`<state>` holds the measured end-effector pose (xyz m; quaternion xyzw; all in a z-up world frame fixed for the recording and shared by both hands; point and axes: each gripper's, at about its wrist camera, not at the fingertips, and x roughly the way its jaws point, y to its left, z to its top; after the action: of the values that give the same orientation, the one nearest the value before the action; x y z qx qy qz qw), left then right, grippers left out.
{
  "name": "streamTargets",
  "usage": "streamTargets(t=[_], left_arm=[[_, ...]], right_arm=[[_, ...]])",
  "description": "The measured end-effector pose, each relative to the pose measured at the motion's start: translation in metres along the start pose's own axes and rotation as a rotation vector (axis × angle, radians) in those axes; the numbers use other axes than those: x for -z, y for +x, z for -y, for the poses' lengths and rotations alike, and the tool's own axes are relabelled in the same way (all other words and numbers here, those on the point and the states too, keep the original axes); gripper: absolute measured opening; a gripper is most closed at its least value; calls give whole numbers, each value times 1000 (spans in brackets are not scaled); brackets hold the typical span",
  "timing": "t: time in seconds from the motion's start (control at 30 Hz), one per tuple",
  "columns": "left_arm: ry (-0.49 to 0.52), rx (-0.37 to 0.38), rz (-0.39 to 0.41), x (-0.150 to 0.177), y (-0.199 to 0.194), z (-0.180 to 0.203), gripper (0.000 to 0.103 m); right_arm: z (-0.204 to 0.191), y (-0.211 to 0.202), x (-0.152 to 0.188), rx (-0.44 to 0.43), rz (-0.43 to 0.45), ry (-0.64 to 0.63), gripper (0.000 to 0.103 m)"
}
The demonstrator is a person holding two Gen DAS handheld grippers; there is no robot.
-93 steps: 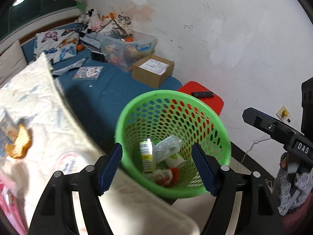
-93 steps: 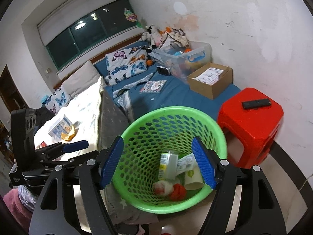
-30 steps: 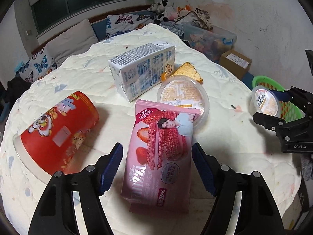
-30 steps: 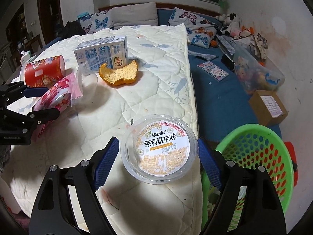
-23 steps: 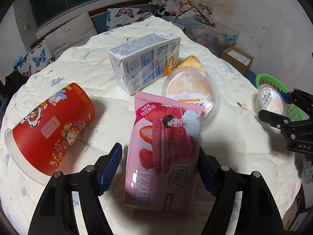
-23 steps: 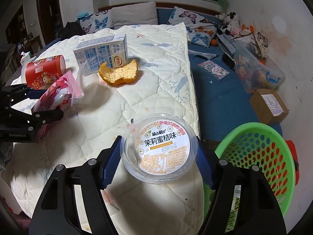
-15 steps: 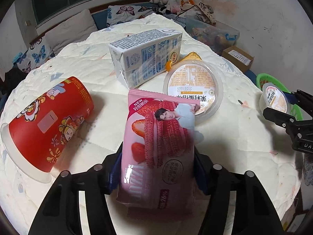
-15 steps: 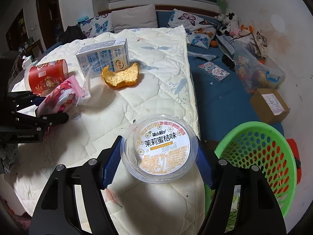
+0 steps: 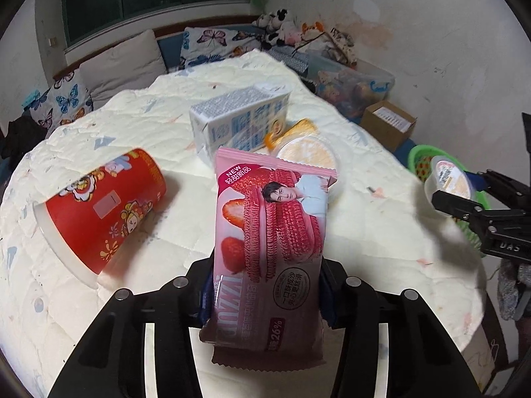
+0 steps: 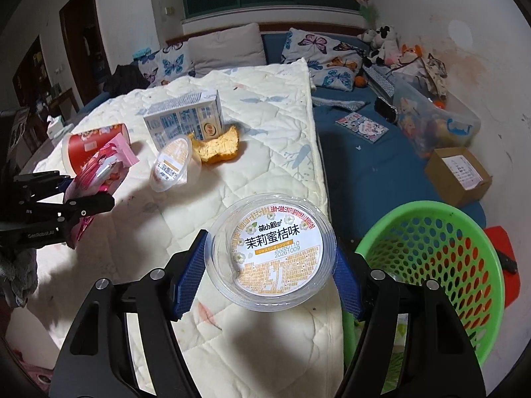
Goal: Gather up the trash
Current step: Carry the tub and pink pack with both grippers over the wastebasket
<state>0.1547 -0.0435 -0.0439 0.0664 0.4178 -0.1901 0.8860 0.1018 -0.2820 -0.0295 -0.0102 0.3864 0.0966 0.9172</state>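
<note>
Left wrist view: the left tongs (image 9: pixel 265 293), whose jaws have just been closing, pinch the pink snack packet (image 9: pixel 270 232), now lifted off the quilt (image 9: pixel 365 232). The right tongs (image 10: pixel 270 273) clamp the round jelly cup (image 10: pixel 270 253), raised since a second ago; green basket (image 10: pixel 431 258) at three o'clock.

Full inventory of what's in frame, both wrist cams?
Pink strawberry snack packet: 1, held in left tool.
Clear plastic jelly cup, orange-white lid: 1, held in right tool.
Second clear jelly cup: 1, on its side on quilt.
Red paper cup: 1, lying on quilt.
White-blue carton: 1, on quilt.
Orange peel: 1, beside carton.
Cream quilt: 1, over bed.
Green perforated basket: 1, right of bed.
Cardboard box: 1, on blue sheet.
Left tool: jaws just closed further on packet.
Right tool: gripping cup.
</note>
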Motion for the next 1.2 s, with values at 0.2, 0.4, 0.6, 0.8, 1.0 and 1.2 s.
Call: streamTargets(t=[0.2, 0.4, 0.6, 0.8, 1.0, 1.2], left_arm=[[39, 44, 42, -10, -16, 24, 47], [79, 84, 56, -22, -16, 49, 47], [124, 124, 64, -37, -11, 80, 46], [169, 155, 66, -50, -5, 111, 46], [213, 186, 61, -59, 2, 141, 46], [237, 226, 42, -65, 13, 168, 46]], right_arm=[[16, -13, 4, 23, 18, 37, 70], [50, -25, 13, 70, 23, 107, 70], [89, -38, 27, 134, 20, 172, 70], [126, -44, 40, 182, 7, 250, 70], [154, -50, 52, 211, 8, 316, 72], [176, -61, 63, 230, 22, 370, 75]])
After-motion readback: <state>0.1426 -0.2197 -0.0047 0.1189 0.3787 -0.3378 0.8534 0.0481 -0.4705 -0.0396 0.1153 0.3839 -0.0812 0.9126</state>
